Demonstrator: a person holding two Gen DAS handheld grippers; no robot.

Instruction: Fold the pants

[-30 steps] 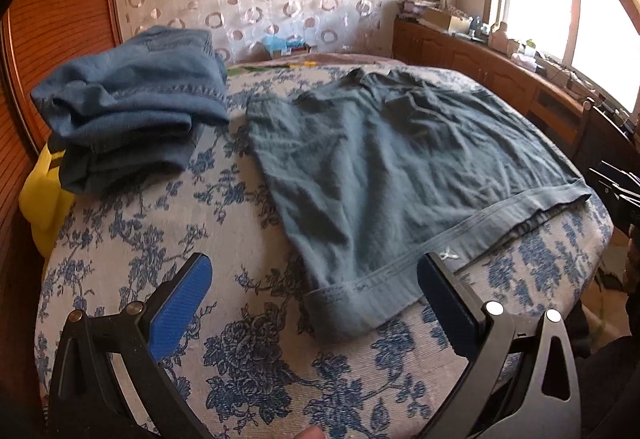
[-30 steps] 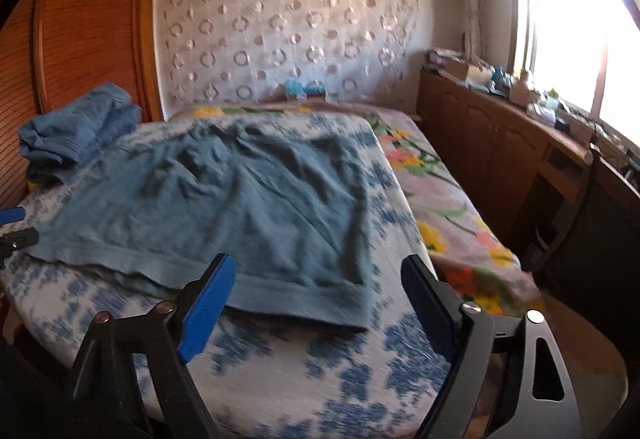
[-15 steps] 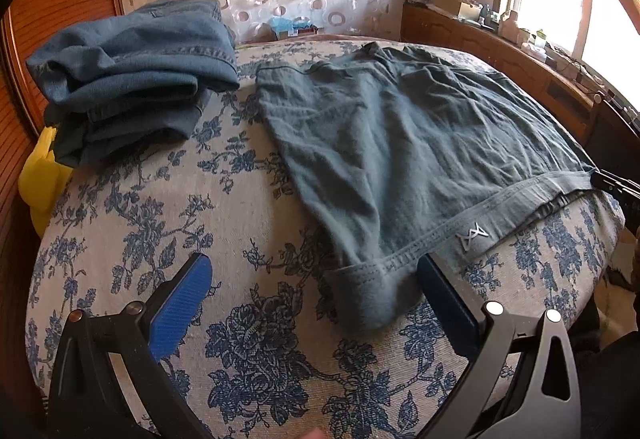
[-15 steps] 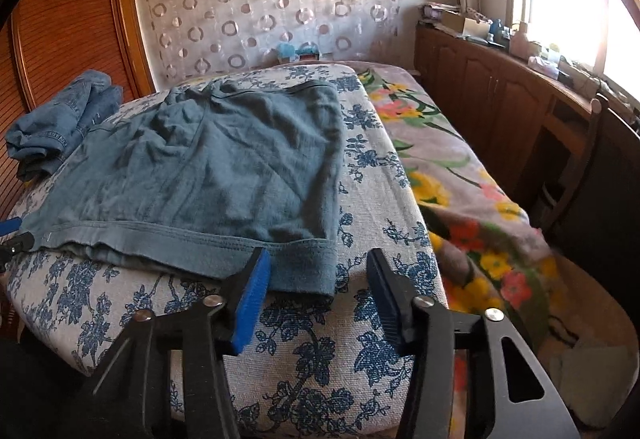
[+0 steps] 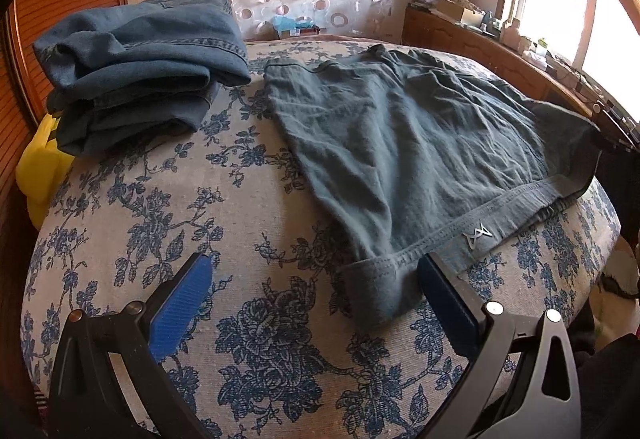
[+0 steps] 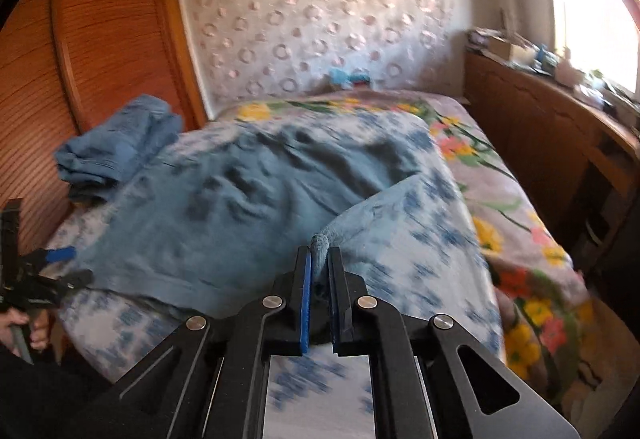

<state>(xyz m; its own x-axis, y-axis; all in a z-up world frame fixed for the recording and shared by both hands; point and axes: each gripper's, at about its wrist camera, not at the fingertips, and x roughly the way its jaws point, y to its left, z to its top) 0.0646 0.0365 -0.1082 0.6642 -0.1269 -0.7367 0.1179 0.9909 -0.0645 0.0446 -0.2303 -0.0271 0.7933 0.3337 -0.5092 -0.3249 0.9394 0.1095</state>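
Observation:
A pair of grey-blue pants (image 5: 404, 143) lies spread on the blue-flowered bed, waistband toward me. My left gripper (image 5: 316, 299) is open, low over the bed, with the near-left waistband corner (image 5: 380, 291) between its blue pads. My right gripper (image 6: 319, 259) is shut on the pants' right waistband corner and lifts it, so the fabric (image 6: 248, 207) folds up and over. The left gripper also shows at the far left of the right wrist view (image 6: 60, 263).
A stack of folded denim (image 5: 136, 67) sits at the bed's back left, above something yellow (image 5: 40, 167). A wooden wardrobe (image 6: 100, 39) stands on the left. A wooden cabinet (image 6: 552, 135) with clutter runs under the window on the right.
My right gripper closed on the right waistband corner and raised it. My left gripper moved forward and lower, so the left waistband corner now lies between its open fingers.

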